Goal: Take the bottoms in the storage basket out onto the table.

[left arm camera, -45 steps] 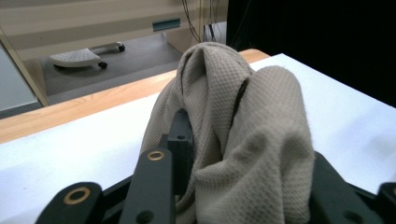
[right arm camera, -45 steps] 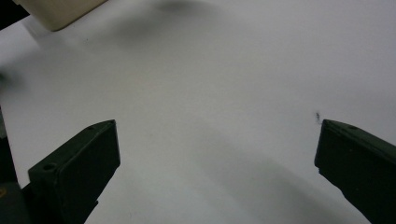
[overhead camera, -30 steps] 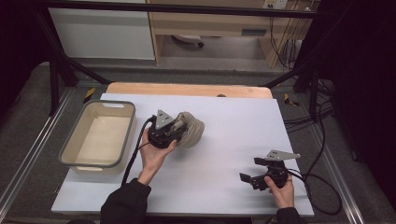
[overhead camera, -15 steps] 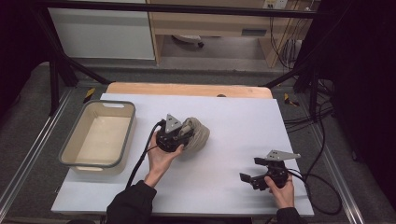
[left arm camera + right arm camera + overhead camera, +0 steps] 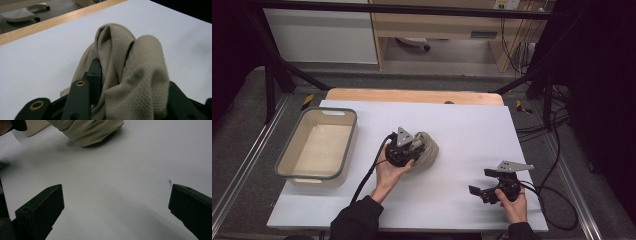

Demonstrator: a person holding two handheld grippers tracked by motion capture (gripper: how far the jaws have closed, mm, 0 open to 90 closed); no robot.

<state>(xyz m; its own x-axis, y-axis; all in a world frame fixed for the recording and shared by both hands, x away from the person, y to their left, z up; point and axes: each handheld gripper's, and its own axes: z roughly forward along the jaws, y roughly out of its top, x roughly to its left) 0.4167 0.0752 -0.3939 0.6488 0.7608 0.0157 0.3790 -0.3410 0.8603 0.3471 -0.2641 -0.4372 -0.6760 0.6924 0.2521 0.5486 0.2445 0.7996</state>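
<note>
**Beige cloth bunched in the left jaws**

Beige waffle-weave cloth (image 5: 130, 72), bunched into a tall lump with two rounded folds on top and a dark crease between them. It sits on the white surface (image 5: 472, 130) just right of the grey tub (image 5: 294, 150), apart from it.

Left gripper (image 5: 412, 149): its body and the hand cover the near side of the cloth in the high view. In the left gripper view the fabric drapes over the right jaw and hides most of it; the left jaw's tip is pressed into the folds. Jaws clamped on the cloth, having just eased open a little, with fabric between them.

Right gripper (image 5: 484, 182): well right of the cloth and nearer the person, jaws wide apart over bare surface, nothing between them. Its view cuts the cloth (image 5: 87, 130) off at the top edge; only the lower rolled edge and its shadow are clear.

Tub interior pale; its near wall is hard to make out.
</note>
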